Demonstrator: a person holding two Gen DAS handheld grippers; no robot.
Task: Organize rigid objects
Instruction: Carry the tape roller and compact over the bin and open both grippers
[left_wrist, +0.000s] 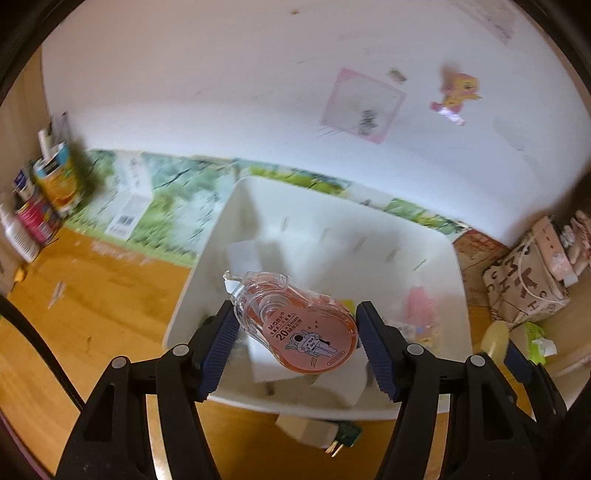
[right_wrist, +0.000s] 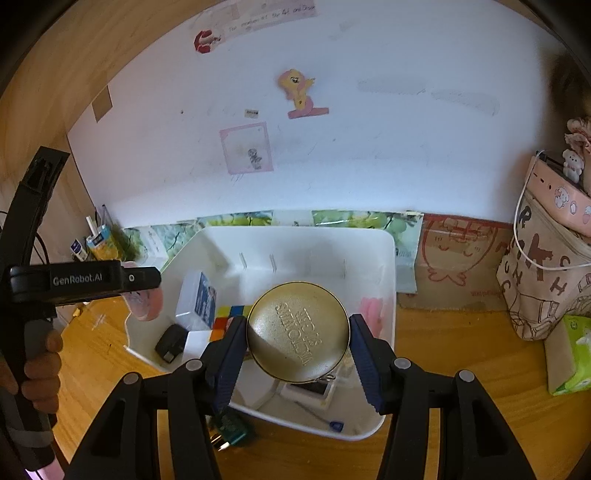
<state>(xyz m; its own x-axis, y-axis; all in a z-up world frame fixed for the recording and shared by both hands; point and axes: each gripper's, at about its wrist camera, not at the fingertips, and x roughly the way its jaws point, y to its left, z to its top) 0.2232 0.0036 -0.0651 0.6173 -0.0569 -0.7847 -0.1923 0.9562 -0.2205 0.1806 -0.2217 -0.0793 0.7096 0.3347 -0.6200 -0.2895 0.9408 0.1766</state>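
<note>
1. The left gripper (left_wrist: 295, 332) pinches a clear correction tape dispenser (left_wrist: 295, 325) with an orange label; both blue pads press its flanks, the left jaw near its narrow clear nose, the right jaw at the rounded labelled end. It sits tilted between the jaws, nose up and to the left.
2. The dispenser hangs over the near part of the white bin (left_wrist: 443, 258), above its near rim, not touching the contents.
3. The right gripper (right_wrist: 297, 345) is clamped on a round gold tin (right_wrist: 299, 330) with embossed lettering on its lid; the jaws grip opposite sides of its rim, the lid facing the camera.
4. The tin is held above the near half of the bin, over a small white box with a dark face (right_wrist: 308, 391).
5. Inside the bin lie a coloured puzzle cube (right_wrist: 225, 317), a clear case with a blue card (right_wrist: 197, 299), a small black item (right_wrist: 170, 341) and something pink (right_wrist: 371, 310), too blurred to name.
6. A white plug (left_wrist: 314, 430) lies on the wooden worktop (left_wrist: 110, 295) just outside the bin's near rim.
7. In the right wrist view a hand (right_wrist: 40, 369) holds the left gripper's handle at the bin's left edge.
</note>
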